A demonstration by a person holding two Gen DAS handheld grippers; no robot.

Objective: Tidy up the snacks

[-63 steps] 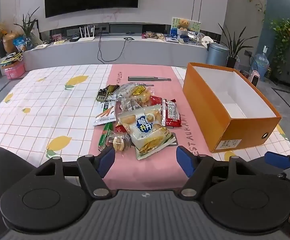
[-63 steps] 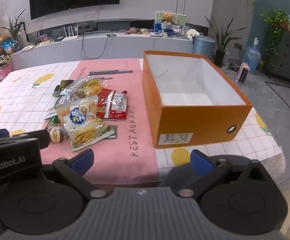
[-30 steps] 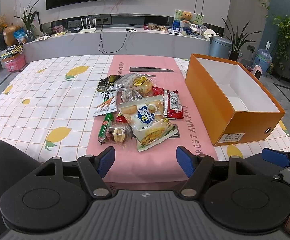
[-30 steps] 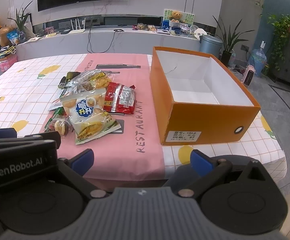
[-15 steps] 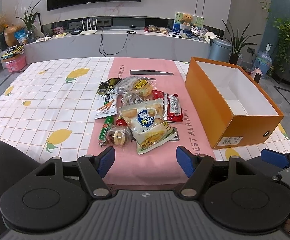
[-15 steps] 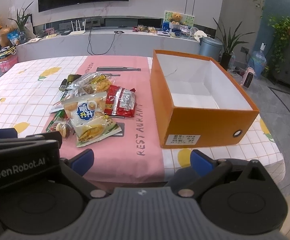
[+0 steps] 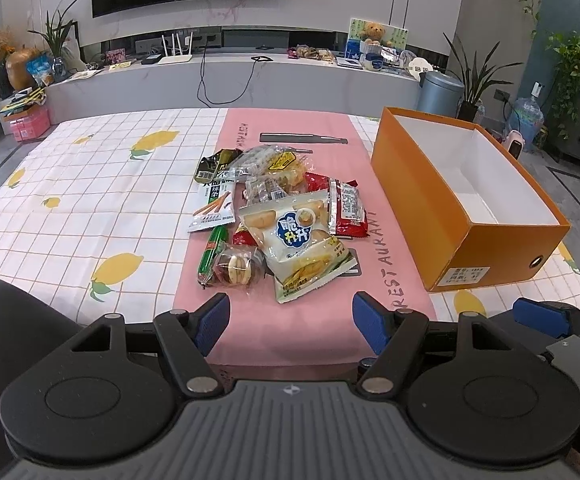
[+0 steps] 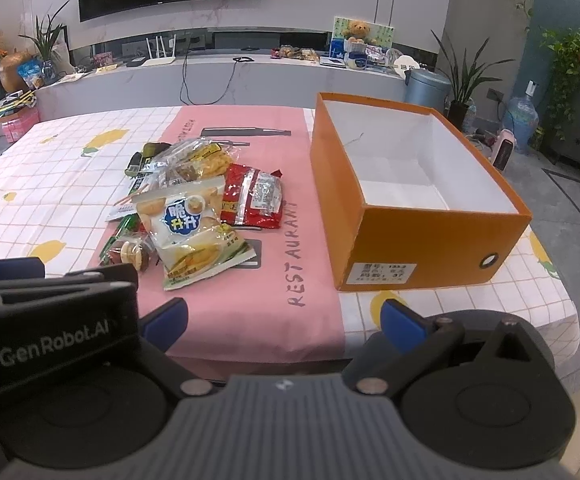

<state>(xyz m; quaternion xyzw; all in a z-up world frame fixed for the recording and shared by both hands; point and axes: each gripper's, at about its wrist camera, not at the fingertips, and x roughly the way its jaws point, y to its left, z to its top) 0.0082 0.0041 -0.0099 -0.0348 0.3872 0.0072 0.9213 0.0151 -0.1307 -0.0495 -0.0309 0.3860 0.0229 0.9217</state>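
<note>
- Step: pre-grasp, nothing picked yet. Whole snack pile (image 7: 273, 216) lies on the pink runner (image 7: 290, 320); orange box (image 7: 466, 216) holds no snacks that I can see.
- Left gripper (image 7: 290, 320) hangs at the near table edge, jaws spread wide, nothing between the blue pads. Pile is at its 12 o'clock, box at about 2 o'clock.
- Right gripper (image 8: 285, 320) jaws also released and empty. Box (image 8: 414, 200) sits at its 1 o'clock, pile (image 8: 193, 208) at 11 o'clock.
- Top and nearest item: white-and-yellow biscuit bag (image 7: 298, 244), lying flat and overlapping other packs. Red packet (image 7: 342, 208) sits at the bag's 2 o'clock, closest of the pile to the box. Round cookie pack (image 7: 233, 268) and green stick snack (image 7: 211, 252) at the bag's 9 o'clock.
- Pile and box are apart, a strip of runner between them.
- Next move, my guess: reach forward and down to the biscuit bag or red packet, pinch a crimped edge since the packs lie flat, lift, carry to 2 o'clock, drop in box.
- Risk: slick film slips; neighbouring packs could drag along.
</note>
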